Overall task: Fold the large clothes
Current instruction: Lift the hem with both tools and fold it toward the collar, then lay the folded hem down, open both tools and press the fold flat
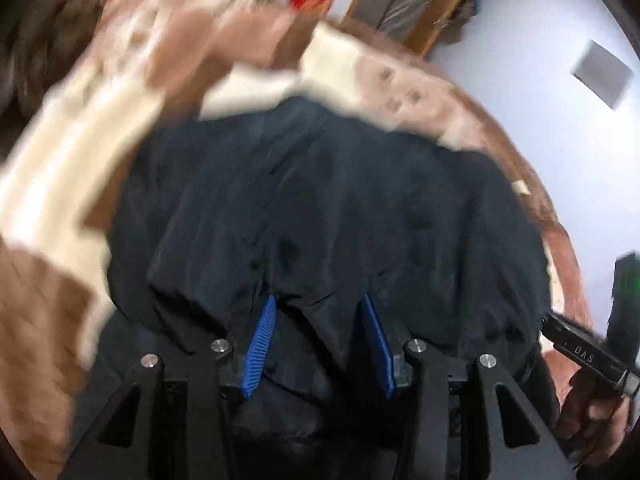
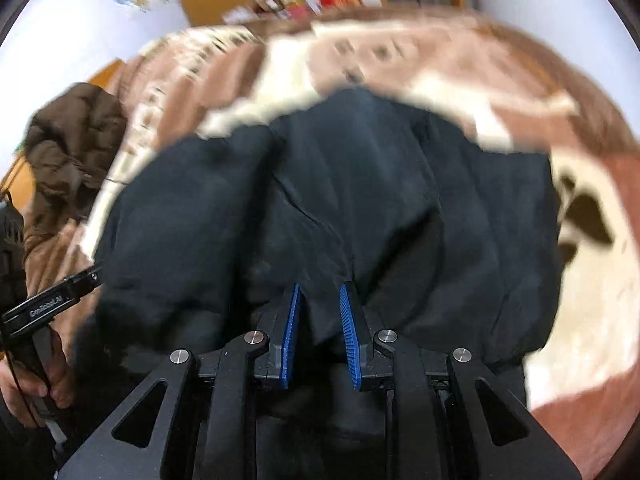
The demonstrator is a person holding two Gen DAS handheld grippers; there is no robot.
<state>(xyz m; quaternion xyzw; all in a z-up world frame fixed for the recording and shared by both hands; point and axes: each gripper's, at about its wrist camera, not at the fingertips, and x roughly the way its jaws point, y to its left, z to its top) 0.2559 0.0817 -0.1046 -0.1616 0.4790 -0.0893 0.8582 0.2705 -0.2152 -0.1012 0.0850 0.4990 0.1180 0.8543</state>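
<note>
1. Pale walls, a wooden door frame and a blurred shelf of red boxes lie behind a bed, and its brown-and-cream patterned bedspread (image 1: 60,168) is my work surface.
2. The black jacket (image 1: 328,200) lies spread across the middle of that bedspread, directly under both tongs. It is bulky and creased, and its far edge lies against the cream patches.
3. My left gripper (image 1: 318,298) has its blue pads standing fairly wide, with a flap of jacket hanging between them. The tips are buried under the cloth, so I cannot tell whether the pads press on it or merely stand around it.
4. My right gripper (image 2: 320,286) has its pads closer together, with a narrow wedge of the same jacket between them. The picture is blurred and the tips are covered here too, so I cannot say whether it is clamped.
5. I judge that I work the near edge at two points side by side so that a garment this wide folds over evenly and does not sag in the middle.
6. Both tongs point steeply down and forward onto the bed. My left hand (image 2: 36,380) wraps its handle low at that view's left edge, and my right hand (image 1: 592,408) does the same at the other view's right edge.
7. A brown jacket (image 2: 72,140) is heaped off to my left, apart from the black one.
</note>
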